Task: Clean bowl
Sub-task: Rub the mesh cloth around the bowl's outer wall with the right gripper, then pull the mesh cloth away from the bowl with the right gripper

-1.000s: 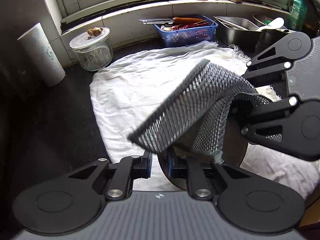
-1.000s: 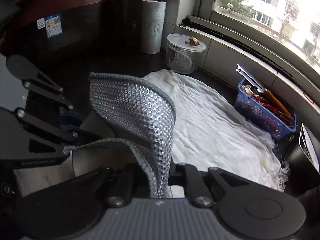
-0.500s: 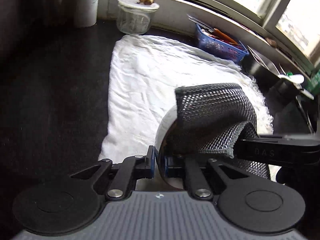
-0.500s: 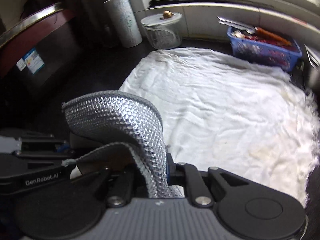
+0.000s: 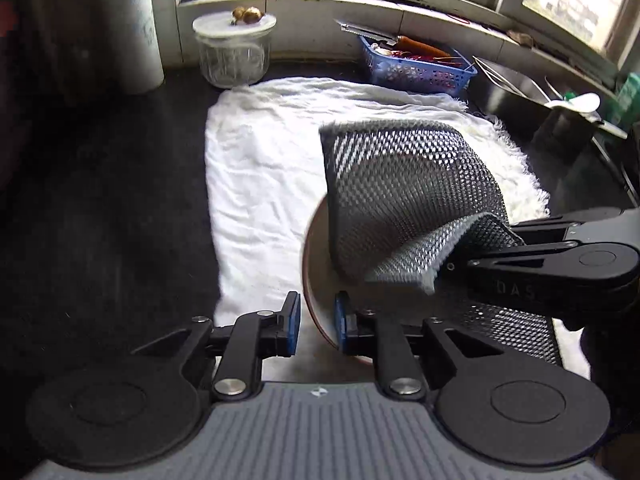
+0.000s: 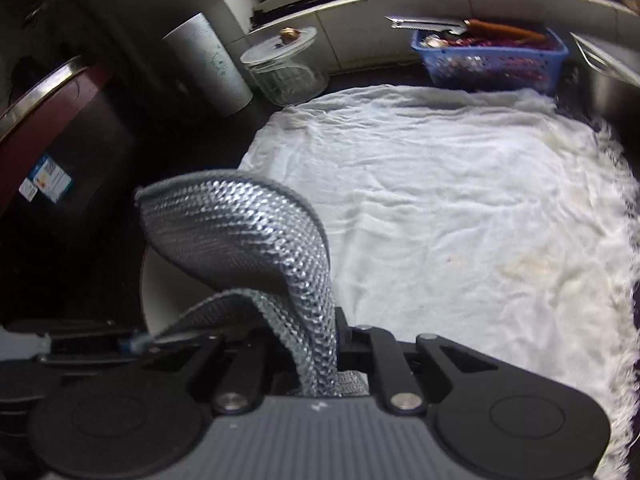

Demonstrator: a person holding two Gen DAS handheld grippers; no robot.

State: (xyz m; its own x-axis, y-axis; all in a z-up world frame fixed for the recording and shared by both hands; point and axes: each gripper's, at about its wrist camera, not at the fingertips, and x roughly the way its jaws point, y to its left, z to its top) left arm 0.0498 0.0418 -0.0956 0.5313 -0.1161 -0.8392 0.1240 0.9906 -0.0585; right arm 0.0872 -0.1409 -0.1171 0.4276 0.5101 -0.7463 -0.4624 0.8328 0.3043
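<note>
My left gripper [image 5: 316, 318] has just been opening: the bowl [image 5: 316, 280] rim stands between its blue pads, touching the right one, a gap at the left. My right gripper [image 6: 320, 344] is clamped on the silver mesh scrubbing cloth [image 5: 404, 192], draped into the bowl. Beyond lies the white towel [image 5: 264, 168], then a glass jar [image 5: 234, 54] and a blue basket [image 5: 416, 68] below the window sill.

Left claw [image 5: 314, 318]: black linkage arms showing silver screw heads, blue pads [image 5: 295, 316] lining the fingertips, round black discs at 7 and 5 o'clock, ribbed grey housing at 6. Right claw [image 6: 320, 344]: matching black build, faint "DAS" lettering showing on its side.
</note>
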